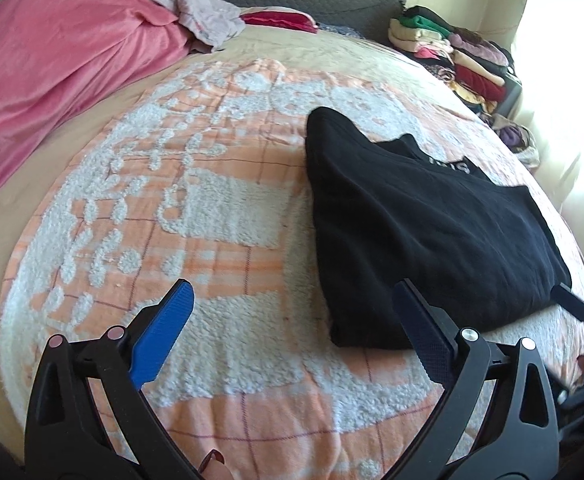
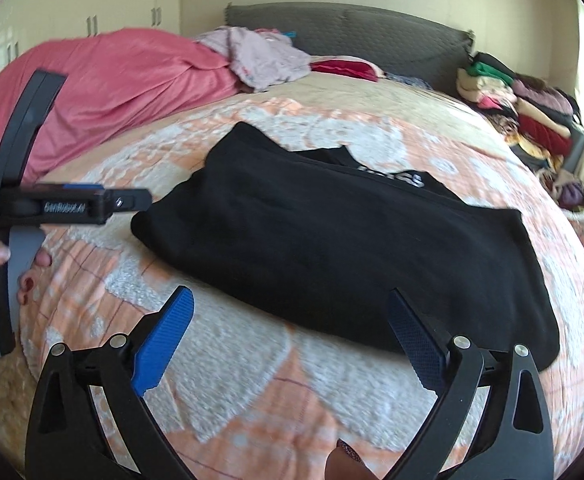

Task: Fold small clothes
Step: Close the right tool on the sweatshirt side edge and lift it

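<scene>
White lettering is printed on the black garment [image 2: 331,240], toward its far edge at about one o'clock from its middle; in the right wrist view only the last letters, seemingly "SS", are made out, the rest being hidden by a fold. In the left wrist view the same print [image 1: 461,166] is seen partly covered and cannot be read with certainty. On the body of the left gripper [image 2: 72,204], seen at nine o'clock in the right wrist view, small white lettering is read as "GenRobot.ai".
</scene>
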`<state>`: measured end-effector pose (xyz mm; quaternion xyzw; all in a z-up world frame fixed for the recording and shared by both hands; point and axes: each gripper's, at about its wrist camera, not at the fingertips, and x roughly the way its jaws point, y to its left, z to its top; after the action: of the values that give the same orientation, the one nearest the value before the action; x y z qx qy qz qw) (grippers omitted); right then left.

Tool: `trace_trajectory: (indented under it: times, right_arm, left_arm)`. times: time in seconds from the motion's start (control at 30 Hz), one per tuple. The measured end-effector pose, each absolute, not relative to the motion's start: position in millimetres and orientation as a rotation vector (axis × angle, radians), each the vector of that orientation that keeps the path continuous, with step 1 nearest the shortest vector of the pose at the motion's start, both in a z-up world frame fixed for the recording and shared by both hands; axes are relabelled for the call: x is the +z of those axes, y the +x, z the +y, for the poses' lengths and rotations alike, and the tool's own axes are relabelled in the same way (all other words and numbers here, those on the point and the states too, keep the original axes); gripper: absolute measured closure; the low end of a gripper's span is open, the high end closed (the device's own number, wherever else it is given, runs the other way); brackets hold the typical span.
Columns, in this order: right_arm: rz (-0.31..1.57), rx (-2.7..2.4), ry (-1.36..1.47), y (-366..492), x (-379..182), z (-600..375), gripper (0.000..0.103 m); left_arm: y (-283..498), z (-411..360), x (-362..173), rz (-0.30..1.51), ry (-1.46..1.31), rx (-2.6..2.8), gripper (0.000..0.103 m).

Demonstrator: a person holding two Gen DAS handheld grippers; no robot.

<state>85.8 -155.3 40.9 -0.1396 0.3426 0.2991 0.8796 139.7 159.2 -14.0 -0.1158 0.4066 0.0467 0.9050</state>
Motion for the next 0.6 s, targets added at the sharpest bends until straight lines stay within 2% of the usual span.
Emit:
trace_trajectory:
  times: [0.37, 0.6]
  right_arm:
    - [0.628, 0.657, -0.616, 82, 8, -82, 0.007]
    - [0.593, 0.64, -0.66, 93, -7, -58, 0.01]
  left_arm:
    - [179, 181, -14, 0.901, -0.304, 0.12, 0.01]
    - [212, 179, -14, 0.933, -0.259, 0.109, 0.01]
